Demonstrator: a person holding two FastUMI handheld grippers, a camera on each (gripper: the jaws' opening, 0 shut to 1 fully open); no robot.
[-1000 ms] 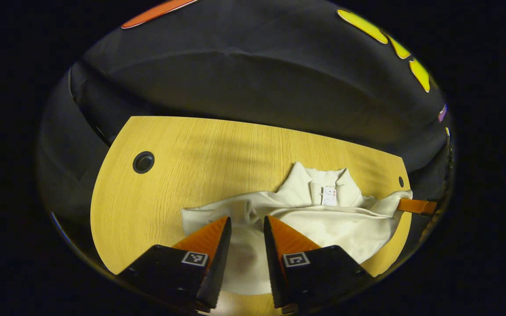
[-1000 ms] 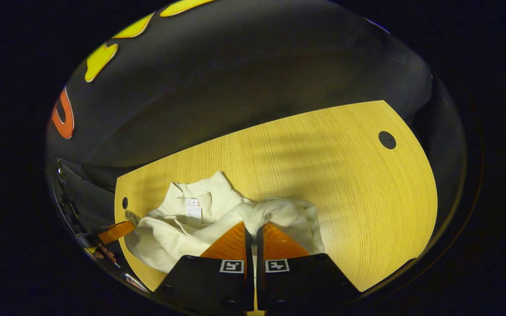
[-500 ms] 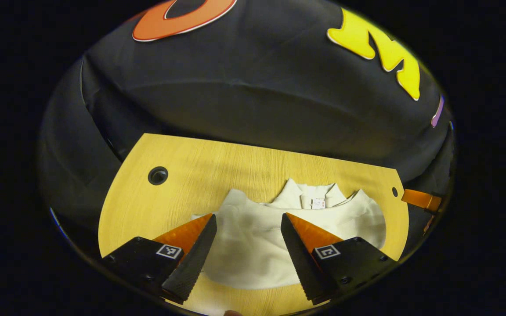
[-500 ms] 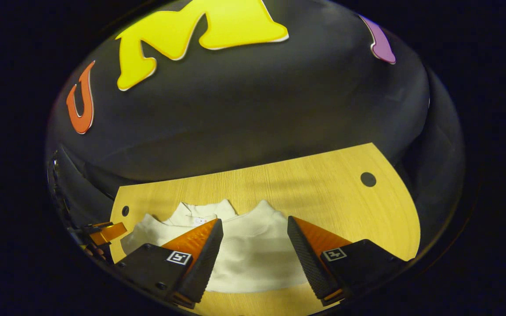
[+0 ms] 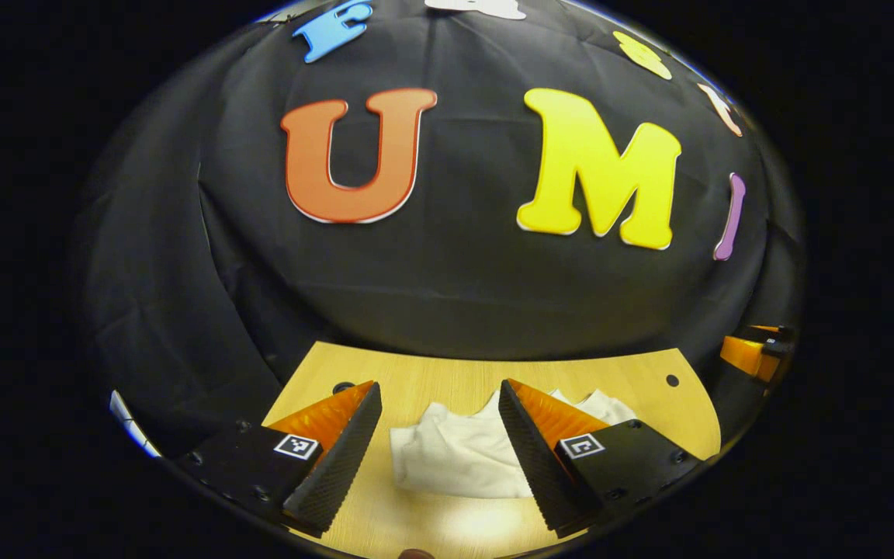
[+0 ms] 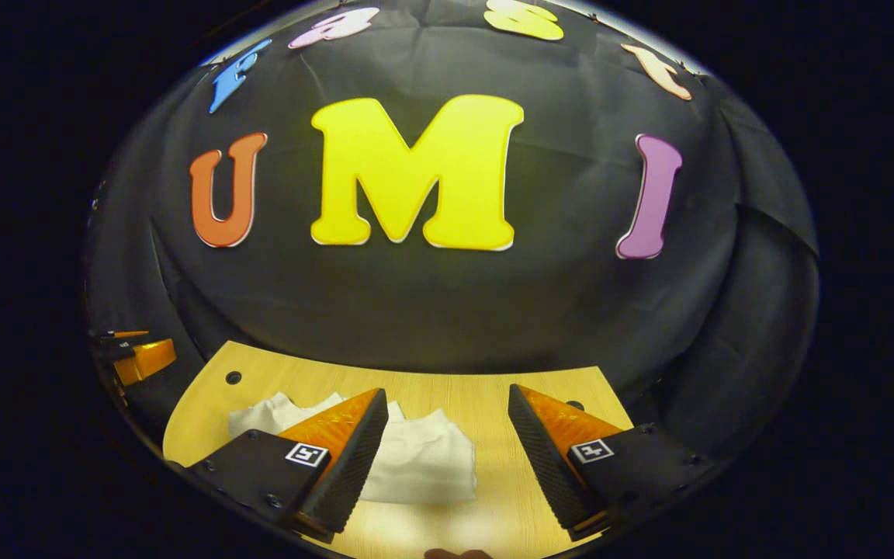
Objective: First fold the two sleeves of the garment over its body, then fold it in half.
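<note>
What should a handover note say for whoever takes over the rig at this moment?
Left gripper: open, holding nothing, held above the table and apart from the garment.
Right gripper: open, holding nothing, likewise apart from the cloth.
Garment: a compact white bundle lying flat near the table's front edge, nothing gripping it.
Done: no sleeve sticks out and the bundle looks folded over, so both folds seem finished.
Left: probably nothing; maybe check that the edges line up, since the near part is hidden behind the fingers.
</note>
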